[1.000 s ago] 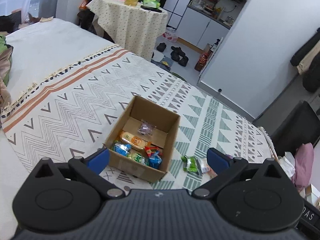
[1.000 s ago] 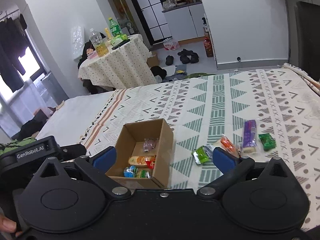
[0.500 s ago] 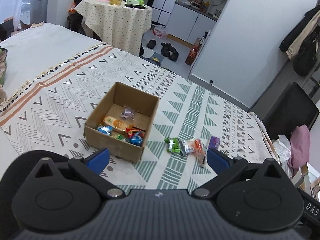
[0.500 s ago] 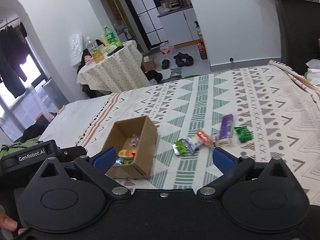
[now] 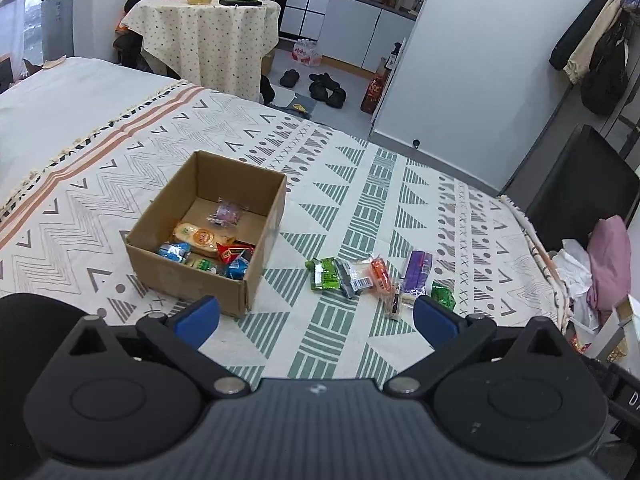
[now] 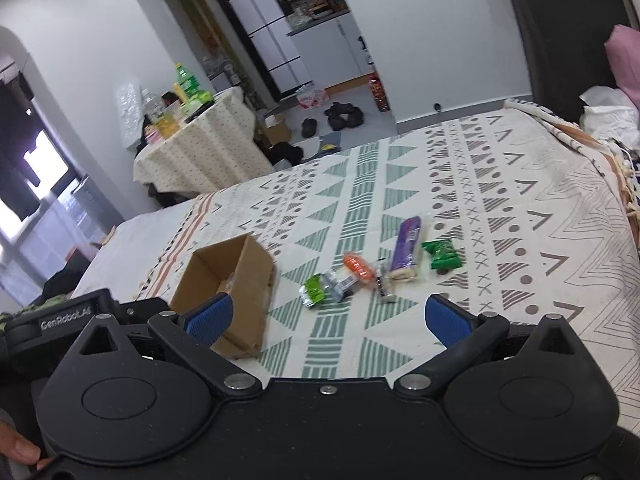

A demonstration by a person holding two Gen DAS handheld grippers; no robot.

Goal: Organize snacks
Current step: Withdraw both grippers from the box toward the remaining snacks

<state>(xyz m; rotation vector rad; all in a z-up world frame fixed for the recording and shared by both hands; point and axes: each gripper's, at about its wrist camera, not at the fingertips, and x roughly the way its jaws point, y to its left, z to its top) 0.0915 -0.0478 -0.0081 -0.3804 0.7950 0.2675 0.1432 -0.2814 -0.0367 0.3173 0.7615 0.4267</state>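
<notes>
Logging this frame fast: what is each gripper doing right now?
Left gripper: open, holding nothing, above the bedspread beside the cardboard box.
Right gripper: open, holding nothing, facing the loose snacks.

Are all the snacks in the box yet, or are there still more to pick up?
Not yet. The cardboard box already holds several packets. Both the left gripper and right gripper are open and hold nothing. Still loose on the bedspread: the light green packet, orange packet, purple bar, dark green packet, and others.
</notes>
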